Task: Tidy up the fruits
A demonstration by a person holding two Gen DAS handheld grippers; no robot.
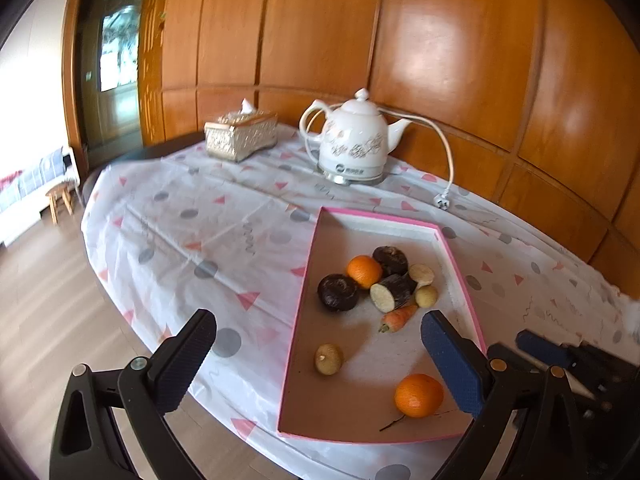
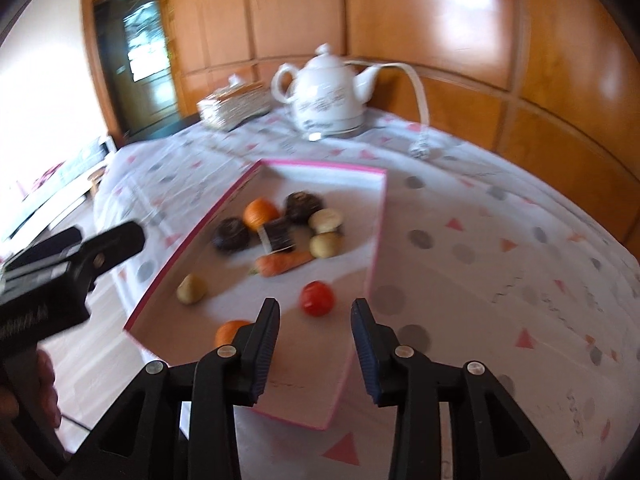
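Wood panelling backs the patterned tablecloth point(image 1: 240, 208); a pink-rimmed tray point(image 1: 312, 280) holds the fruits. Left gripper point(image 1: 320, 360) gapes wide, empty; an orange point(image 1: 419, 395) at its five o'clock. Right gripper point(image 2: 316, 344) stands narrow, empty, a tomato point(image 2: 317, 298) at twelve.

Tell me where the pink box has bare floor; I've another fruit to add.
Free: the pink box floor along its left wall, and the far end toward the kettle. Crowded: the middle cluster around the carrot.
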